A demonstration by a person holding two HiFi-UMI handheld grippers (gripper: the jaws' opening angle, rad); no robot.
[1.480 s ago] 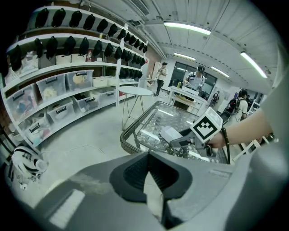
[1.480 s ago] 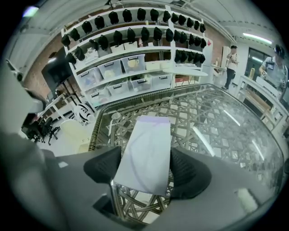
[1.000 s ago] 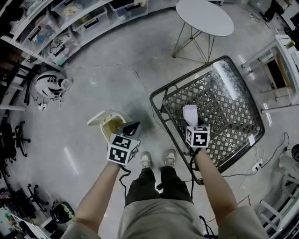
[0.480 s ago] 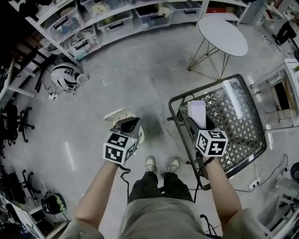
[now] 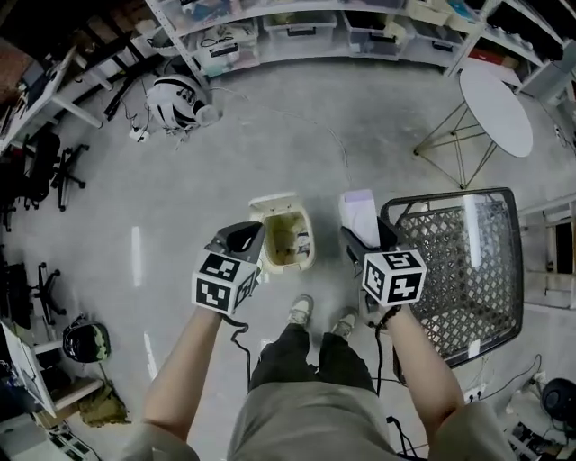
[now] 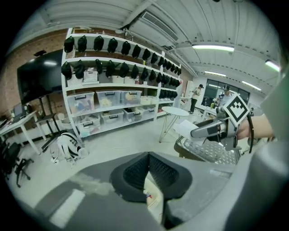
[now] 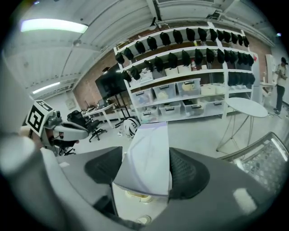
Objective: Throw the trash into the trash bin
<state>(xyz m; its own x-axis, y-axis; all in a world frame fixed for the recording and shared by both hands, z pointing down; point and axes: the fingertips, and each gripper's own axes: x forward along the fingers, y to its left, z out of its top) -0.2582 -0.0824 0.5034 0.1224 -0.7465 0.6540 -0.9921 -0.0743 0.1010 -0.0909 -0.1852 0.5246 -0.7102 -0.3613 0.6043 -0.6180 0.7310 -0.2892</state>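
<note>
At far left a black-and-white helmet point(image 5: 175, 97) lay on the floor below the shelving point(image 5: 270, 22), well apart from the work. The left claw point(image 5: 243, 238) was held just left of the trash bin point(image 5: 273, 203); its jaws were drawn together at the tips with nothing between them, and the left gripper view showed only the bin through the slit below them. The trash bin stood open on the floor, between the two claws and just ahead of the person's shoes point(image 5: 301, 311). The task's item, a flat sheet of white paper point(image 5: 358, 209), was clamped in the right claw point(image 5: 367, 236), with its long axis running along the jaws and pointing forward, away from the person. In the head view the paper lay just right of the bin's rim, above floor level; the right gripper view showed part of the bin's opening below the sheet. The bin therefore lay to the left of and below the right claw, which was the holding hand. A short leftward shift before release appeared sufficient. No object stood between paper and bin; the left claw, close to the opposite rim, was the nearest item to avoid. Further right stood the black mesh surface point(image 5: 459, 261), close beside the right arm, and beyond it a round white table point(image 5: 495, 99), well apart.
</note>
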